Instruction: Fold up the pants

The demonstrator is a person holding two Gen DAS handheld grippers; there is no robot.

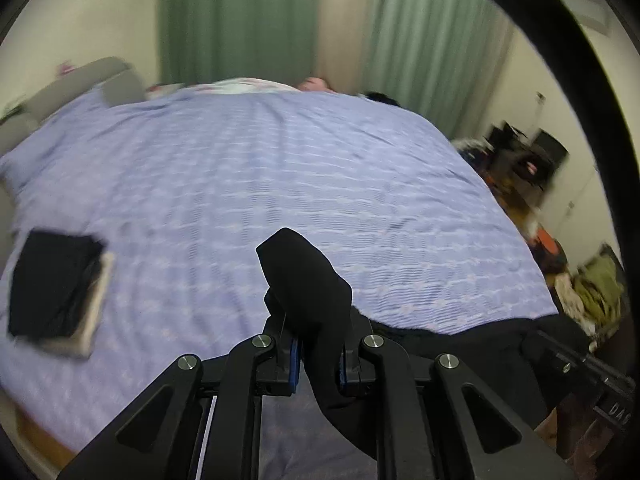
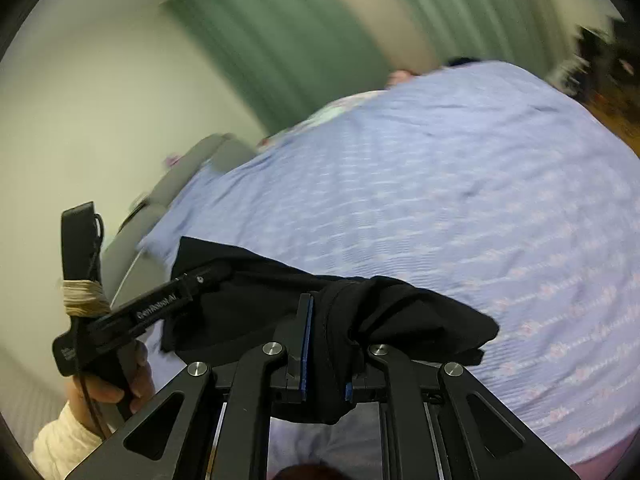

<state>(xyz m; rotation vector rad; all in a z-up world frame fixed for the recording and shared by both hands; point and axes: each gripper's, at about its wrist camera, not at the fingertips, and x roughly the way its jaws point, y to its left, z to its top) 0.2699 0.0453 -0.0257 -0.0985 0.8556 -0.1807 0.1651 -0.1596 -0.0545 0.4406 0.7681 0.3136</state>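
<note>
The black pants [image 1: 308, 292] bunch over the left gripper [image 1: 318, 364], hiding its fingertips, and their lower length drops out past the frame's bottom edge. In the right wrist view the same cloth covers the right gripper [image 2: 326, 364] tips. The green curtains [image 2: 280, 40] and the clutter [image 1: 532, 168] beside the bed [image 1: 280, 168] are smeared beyond telling.

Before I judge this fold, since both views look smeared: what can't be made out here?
- Black pants: left wrist view, the lower part is cut off below the left tongs; which part is gripped is unclear.
- Right wrist view: the right tongs cover the fabric's hanging end.
- Folded dark stack: blurred, item unidentifiable.
- Clutter beside the bed: blurred, small.
</note>
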